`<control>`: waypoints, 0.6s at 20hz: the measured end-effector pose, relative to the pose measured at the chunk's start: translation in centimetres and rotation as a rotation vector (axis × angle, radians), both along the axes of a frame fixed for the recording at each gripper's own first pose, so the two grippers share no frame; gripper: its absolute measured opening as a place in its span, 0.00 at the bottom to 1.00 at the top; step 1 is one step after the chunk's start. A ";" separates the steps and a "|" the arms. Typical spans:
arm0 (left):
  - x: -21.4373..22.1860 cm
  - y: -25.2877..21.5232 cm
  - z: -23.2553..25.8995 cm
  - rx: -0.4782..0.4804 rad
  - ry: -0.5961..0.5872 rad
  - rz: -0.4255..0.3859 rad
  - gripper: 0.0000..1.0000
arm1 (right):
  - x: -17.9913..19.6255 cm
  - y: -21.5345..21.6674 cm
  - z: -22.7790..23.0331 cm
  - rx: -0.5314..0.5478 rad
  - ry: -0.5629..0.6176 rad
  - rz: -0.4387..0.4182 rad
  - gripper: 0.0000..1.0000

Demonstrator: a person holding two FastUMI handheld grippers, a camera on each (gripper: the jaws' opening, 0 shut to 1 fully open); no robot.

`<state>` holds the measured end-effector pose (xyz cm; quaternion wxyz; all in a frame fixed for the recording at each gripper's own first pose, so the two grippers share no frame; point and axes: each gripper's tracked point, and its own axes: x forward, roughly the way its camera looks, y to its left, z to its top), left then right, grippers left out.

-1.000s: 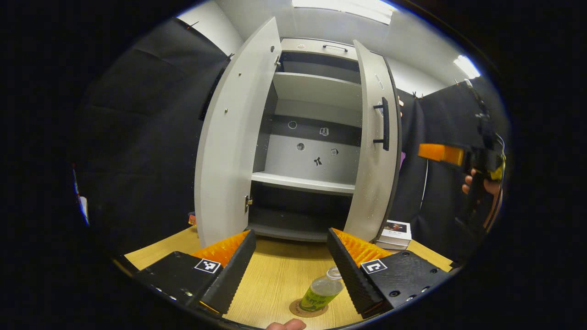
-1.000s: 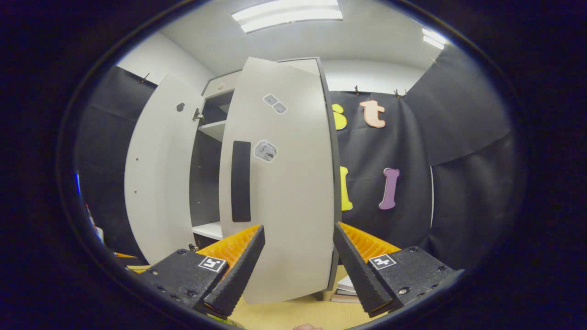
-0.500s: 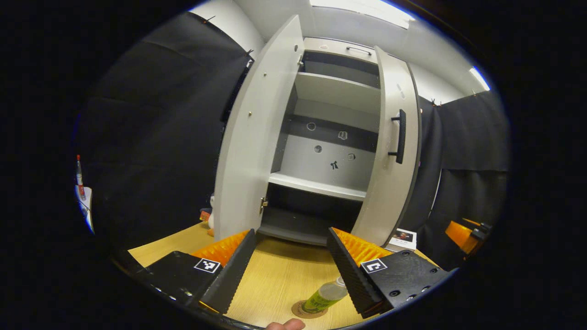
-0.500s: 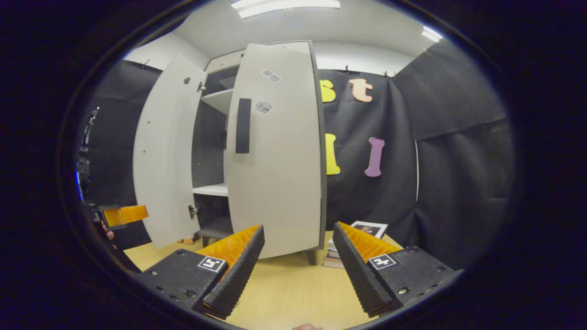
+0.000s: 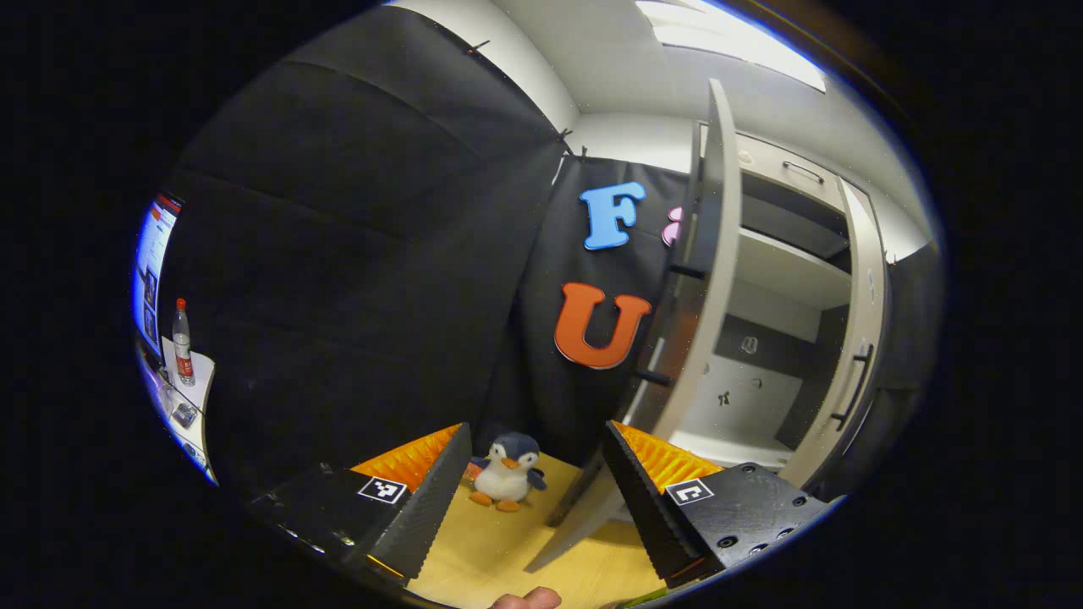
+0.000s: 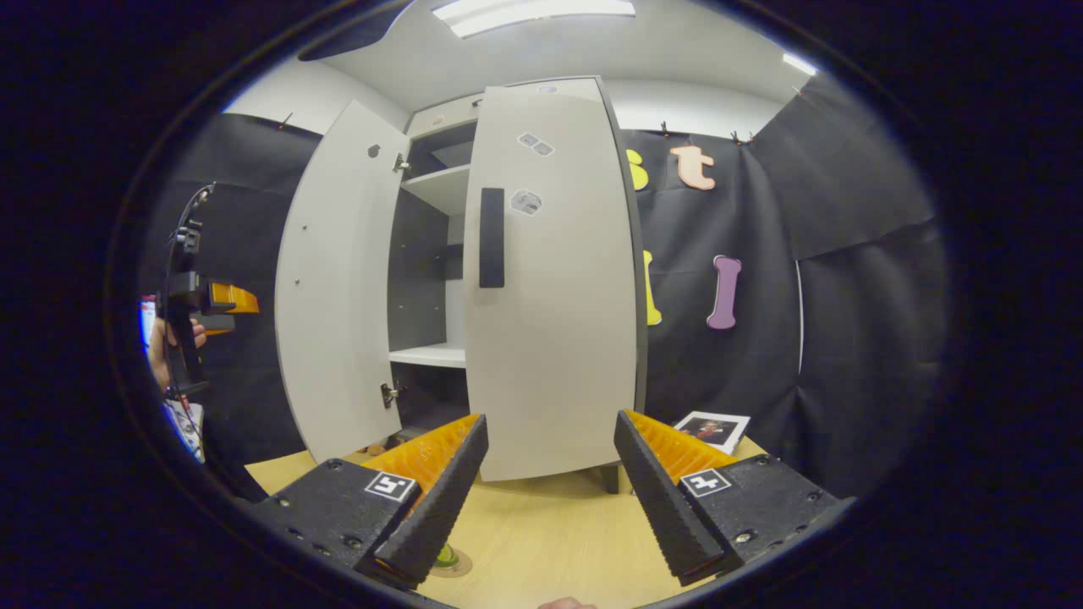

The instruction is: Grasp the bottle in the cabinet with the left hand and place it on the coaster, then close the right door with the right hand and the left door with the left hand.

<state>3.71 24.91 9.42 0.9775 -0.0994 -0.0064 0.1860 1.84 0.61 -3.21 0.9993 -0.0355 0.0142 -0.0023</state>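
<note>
In the right gripper view the grey cabinet's right door stands almost shut, its dark handle facing me, and the left door hangs wide open. My right gripper is open and empty, back from the right door over the table. A green bit of the bottle and the coaster peek out beside its left finger. Far left, a hand holds the left gripper outside the open door. In the left gripper view my left gripper is open and empty, with the left door edge-on just right of it.
A plush penguin sits on the wooden table by the black cloth wall, ahead of the left gripper. A stack of books lies right of the cabinet. A side desk far left carries another bottle.
The left gripper has swung left, from facing the cabinet's inside to the outer side of the left door, and risen. The right gripper drew back; the right door stands closer to shut.
</note>
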 end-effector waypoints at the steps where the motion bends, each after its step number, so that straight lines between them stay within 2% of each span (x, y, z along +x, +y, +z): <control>1: 0.8 0.9 0.3 0.008 -0.004 0.018 0.95 | -0.1 -0.2 0.2 -0.001 -0.004 -0.003 0.99; 2: 1.8 1.1 0.5 0.017 -0.012 0.021 1.00 | 0.0 -0.4 0.2 -0.002 -0.005 -0.009 0.99; 3: 3.0 1.6 0.8 0.020 -0.011 0.015 0.95 | -0.1 -0.8 0.2 -0.003 -0.005 -0.018 0.99; 5: 4.9 2.0 1.2 0.041 -0.021 0.000 0.95 | 0.0 -1.5 0.3 0.001 -0.006 -0.037 0.99; 8: 5.5 1.3 1.2 0.055 -0.026 -0.032 0.95 | 0.3 -2.5 0.0 0.023 0.005 -0.054 0.98; 10: 5.5 1.2 1.7 0.101 -0.043 -0.032 0.94 | 0.5 -3.0 -0.3 0.039 0.016 -0.058 0.98; 11: 5.8 0.8 1.8 0.111 -0.047 -0.048 0.88 | 0.7 -3.1 -0.2 0.046 0.017 -0.057 0.99; 12: 5.7 0.5 1.7 0.106 -0.049 -0.064 0.99 | 0.8 -3.2 -0.3 0.048 0.018 -0.057 0.99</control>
